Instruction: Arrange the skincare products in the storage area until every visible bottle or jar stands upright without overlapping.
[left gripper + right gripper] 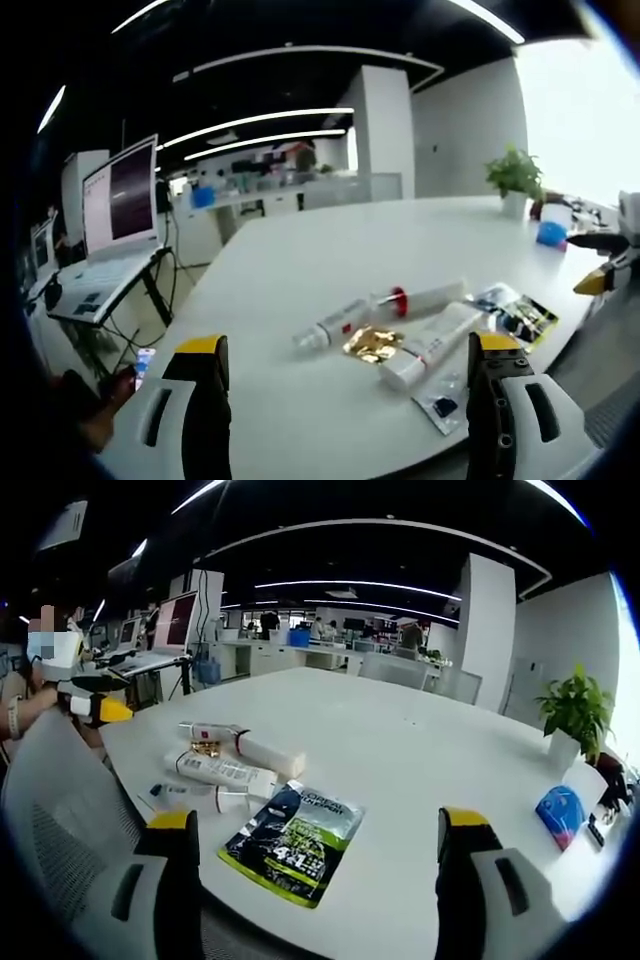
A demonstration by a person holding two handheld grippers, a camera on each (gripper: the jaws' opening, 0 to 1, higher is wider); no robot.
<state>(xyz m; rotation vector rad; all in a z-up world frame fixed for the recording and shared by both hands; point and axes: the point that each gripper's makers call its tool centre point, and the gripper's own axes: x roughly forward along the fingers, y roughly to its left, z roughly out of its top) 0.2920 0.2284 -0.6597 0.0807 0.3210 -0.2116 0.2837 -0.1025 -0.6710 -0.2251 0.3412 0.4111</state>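
Skincare products lie scattered on a white table [330, 250] as both grippers hang back from them, jaws spread wide and holding nothing. In the left gripper view, ahead of the left gripper [350, 400] and between its two yellow-tipped jaws, a slim tube with a red collar [385, 305] lies on its side; just in front of it sits a crumpled gold wrapper [372, 343], and to the right of that a second white tube [430, 345] lies flat, with a small clear sachet [440, 400] nearest the right jaw and a dark printed pouch [520, 315] beyond. Further right, near the table's edge, stand a blue object [551, 234] and a potted plant [515, 180]. In the right gripper view, the right gripper [315, 880] faces the same cluster from the other side, the dark pouch lying flat between its jaws and the tubes ahead to the left. The other gripper shows at the far left of that view, a person's hand behind it. By the look of it the tidying has barely begun: nothing stands upright, and every tube remains to be lifted and set apart.
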